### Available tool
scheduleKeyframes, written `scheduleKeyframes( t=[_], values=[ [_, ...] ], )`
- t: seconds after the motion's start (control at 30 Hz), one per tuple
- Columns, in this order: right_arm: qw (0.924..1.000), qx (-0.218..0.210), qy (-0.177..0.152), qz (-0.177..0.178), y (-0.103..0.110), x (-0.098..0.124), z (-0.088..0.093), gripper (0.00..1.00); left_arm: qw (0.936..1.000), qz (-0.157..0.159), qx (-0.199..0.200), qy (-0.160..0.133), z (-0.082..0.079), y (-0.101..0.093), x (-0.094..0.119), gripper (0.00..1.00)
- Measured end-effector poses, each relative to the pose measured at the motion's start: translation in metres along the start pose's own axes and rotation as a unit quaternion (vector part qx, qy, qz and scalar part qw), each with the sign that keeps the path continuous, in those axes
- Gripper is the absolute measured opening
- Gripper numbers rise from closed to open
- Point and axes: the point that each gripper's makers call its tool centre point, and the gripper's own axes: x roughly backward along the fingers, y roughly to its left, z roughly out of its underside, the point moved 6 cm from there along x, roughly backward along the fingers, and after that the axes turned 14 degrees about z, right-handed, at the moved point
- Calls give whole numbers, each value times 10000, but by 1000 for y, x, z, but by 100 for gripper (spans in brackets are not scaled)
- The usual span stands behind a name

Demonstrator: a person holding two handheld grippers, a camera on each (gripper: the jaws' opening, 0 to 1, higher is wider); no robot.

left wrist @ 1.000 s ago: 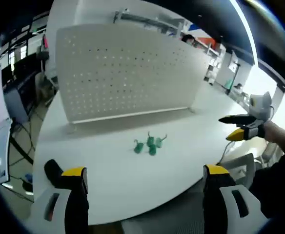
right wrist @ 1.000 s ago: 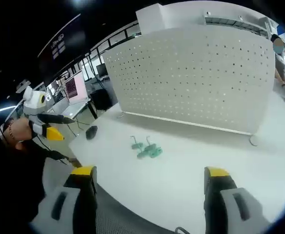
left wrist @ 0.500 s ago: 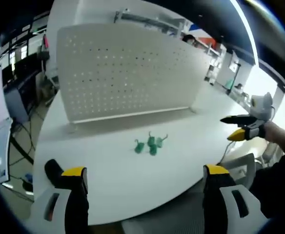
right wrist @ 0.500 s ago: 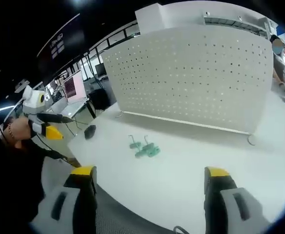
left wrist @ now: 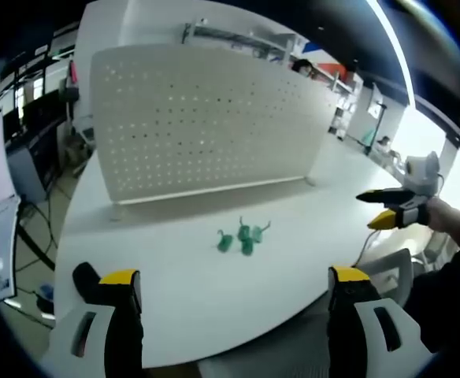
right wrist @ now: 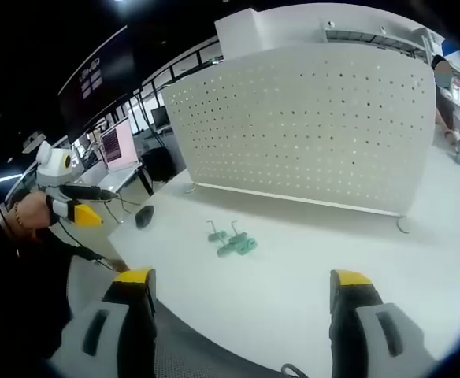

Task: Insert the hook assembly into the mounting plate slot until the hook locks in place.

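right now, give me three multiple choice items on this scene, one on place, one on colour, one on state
1. Where do the hooks lie?
A. on the table, in front of the pegboard
B. hung on the pegboard
C. between the left tongs' jaws

2. What colour are the hooks?
A. red
B. green
C. black

3. How are the left tongs?
A. shut on a hook
B. open and empty
C. shut on the pegboard

Answers: 1 A, the cluster rests on the white top short of the board's base. 2 B, both views show them green. 3 B, the yellow-tipped jaws stand wide apart with nothing between them.
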Motion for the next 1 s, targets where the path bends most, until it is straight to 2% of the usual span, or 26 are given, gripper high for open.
scheduleKeyframes(
  t=[0.47,0.83,1.0],
  values=[
    [10000,13,-9,11,-3,1,-3,88,9999,66,-79,59,-5,-4,-6,100],
    [9999,71,97,-89,-1,-5,0,86,9999,-8,-36,104,-2,-3,-4,100],
    [9998,195,5,34,-3,-10,-1,88,9999,-49,3,123,0,-2,-3,100]
  ],
)
